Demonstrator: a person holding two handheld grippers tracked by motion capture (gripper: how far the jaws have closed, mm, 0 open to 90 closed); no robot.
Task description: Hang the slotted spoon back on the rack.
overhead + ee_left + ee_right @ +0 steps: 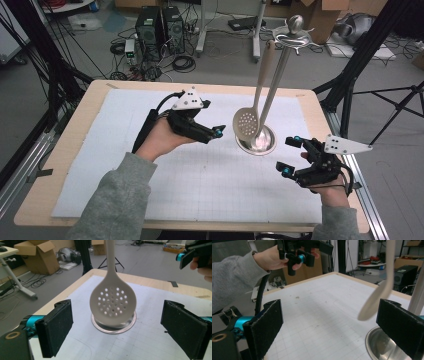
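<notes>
The left gripper (216,131) stands with its jaws spread wide and nothing between them, its black foam pads (56,326) framing the pale, perforated plastic skimmer spoon (113,301) that hangs just ahead. That spoon dangles by its long handle from the top of a slim polished-steel utensil stand (281,75), its holed bowl close above the stand's round mirrored base (256,140) near the middle of the white gridded mat (200,175) on the wooden table (75,135). By my reading, the step in hand is the approach for a grasp on the spoon, or a drawing back after hanging it (the open jaws fit both). A pickup would call for going forward until the pads flank the handle, closing, then lifting the spoon off its hook. The left hand is held level, the forearm in a grey sleeve (115,200) coming in low. The right gripper (290,155), jaws likewise parted and empty, waits just beside the base, aimed toward the stand.
</notes>
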